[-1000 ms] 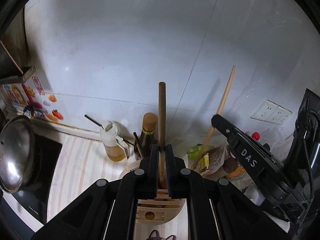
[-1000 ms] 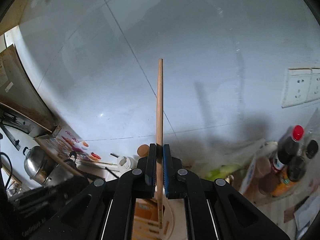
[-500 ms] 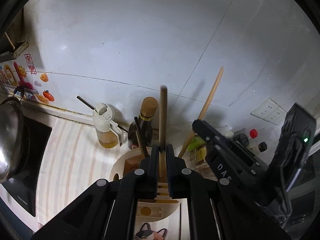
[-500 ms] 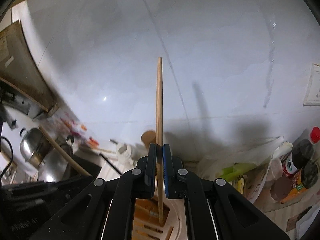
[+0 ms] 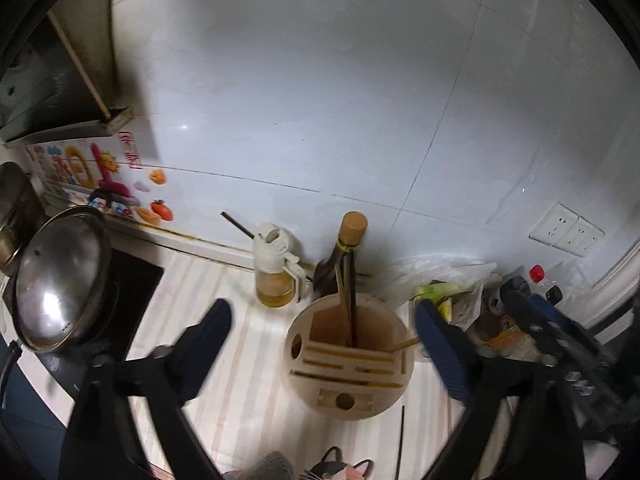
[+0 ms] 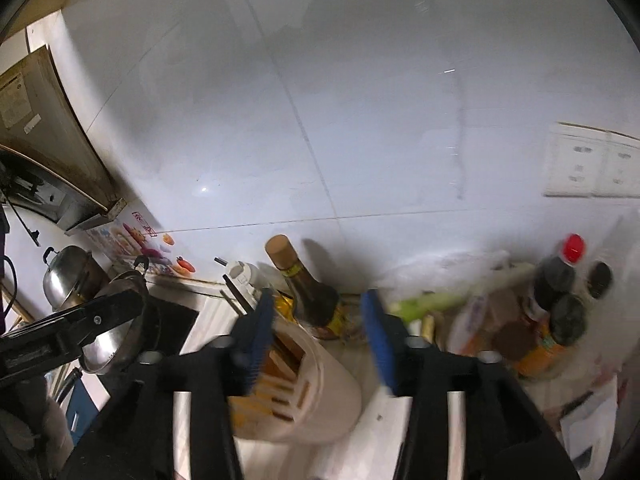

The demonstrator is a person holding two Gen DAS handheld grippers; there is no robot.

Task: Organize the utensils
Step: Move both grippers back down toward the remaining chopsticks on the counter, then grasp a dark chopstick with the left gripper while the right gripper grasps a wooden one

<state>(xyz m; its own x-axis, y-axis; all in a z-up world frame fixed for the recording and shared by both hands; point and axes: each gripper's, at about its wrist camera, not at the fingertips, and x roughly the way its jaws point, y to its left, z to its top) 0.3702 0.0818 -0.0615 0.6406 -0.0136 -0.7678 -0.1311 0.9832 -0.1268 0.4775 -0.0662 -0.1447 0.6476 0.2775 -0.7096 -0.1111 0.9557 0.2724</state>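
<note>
A round pale wooden utensil holder [image 5: 347, 364] stands on the striped counter, with a light chopstick [image 5: 341, 300] and a dark chopstick [image 5: 353, 300] upright in its back compartment and another light stick [image 5: 404, 345] leaning at its right rim. My left gripper [image 5: 322, 330] is open and empty, its fingers either side of the holder. My right gripper [image 6: 322, 336] is open and empty above the holder [image 6: 312, 396]; it also shows at the right of the left wrist view [image 5: 552, 336]. A dark chopstick [image 5: 400, 444] lies on the counter in front of the holder.
Behind the holder stand an oil dispenser [image 5: 276, 268] and a dark corked bottle [image 5: 340, 256]. A lidded steel pot [image 5: 60, 280] sits on the black cooktop at left. Bags and sauce bottles [image 6: 556, 304] crowd the right. Wall sockets [image 5: 566, 234] are on the tiled wall.
Both grippers were shut on upright wooden chopsticks; both have opened and let them go into the holder. Both cameras now sit lower and look down at the holder.
</note>
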